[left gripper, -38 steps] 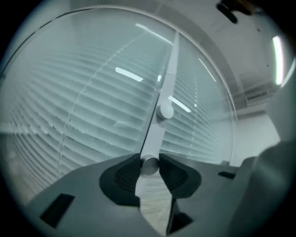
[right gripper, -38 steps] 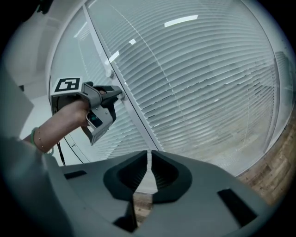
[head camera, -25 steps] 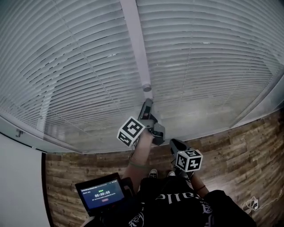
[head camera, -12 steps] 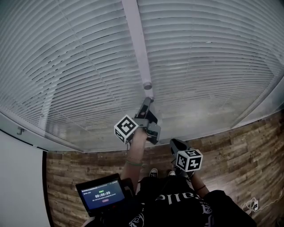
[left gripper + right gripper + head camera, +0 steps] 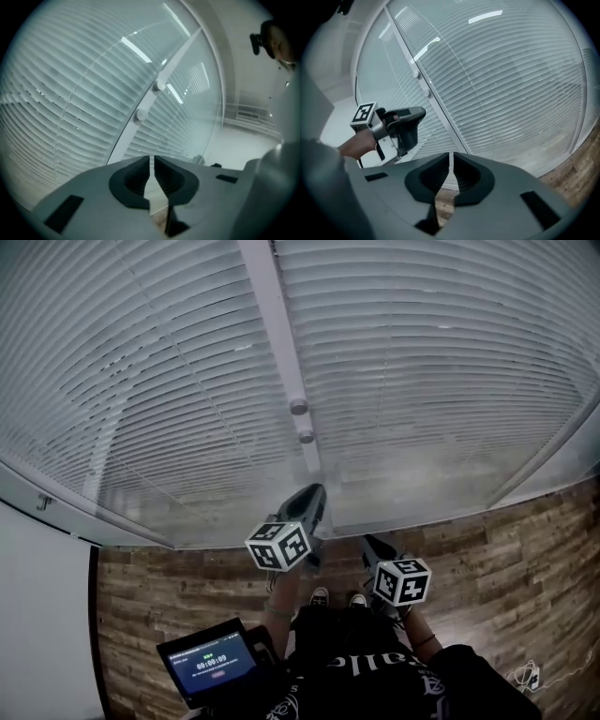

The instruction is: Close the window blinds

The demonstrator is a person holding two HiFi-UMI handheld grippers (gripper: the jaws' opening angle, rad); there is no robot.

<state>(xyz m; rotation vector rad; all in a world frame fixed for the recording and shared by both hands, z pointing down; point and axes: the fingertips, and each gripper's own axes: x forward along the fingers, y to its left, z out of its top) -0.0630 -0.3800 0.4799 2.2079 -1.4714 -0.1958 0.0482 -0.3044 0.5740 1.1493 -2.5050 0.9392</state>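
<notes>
Head view: white slatted window blinds (image 5: 422, 381) span the upper field from 9 through 12 to 3 o'clock, hanging down to the sill line. A white vertical frame post (image 5: 272, 334) divides them and carries two small round white knobs (image 5: 299, 407). The left gripper (image 5: 315, 491) stands at 6 o'clock of the lower knob, near it but apart. Its jaws have just been closing and now show a thin slit, with nothing between them. The right gripper (image 5: 368, 541) sits at 4 o'clock of the left one, clear of the blinds. Its jaws are likewise drawn to a narrow slit and empty. A brown wood-plank floor (image 5: 506, 549) lies below. A dark tablet screen (image 5: 208, 662) sits at 7 o'clock.
</notes>
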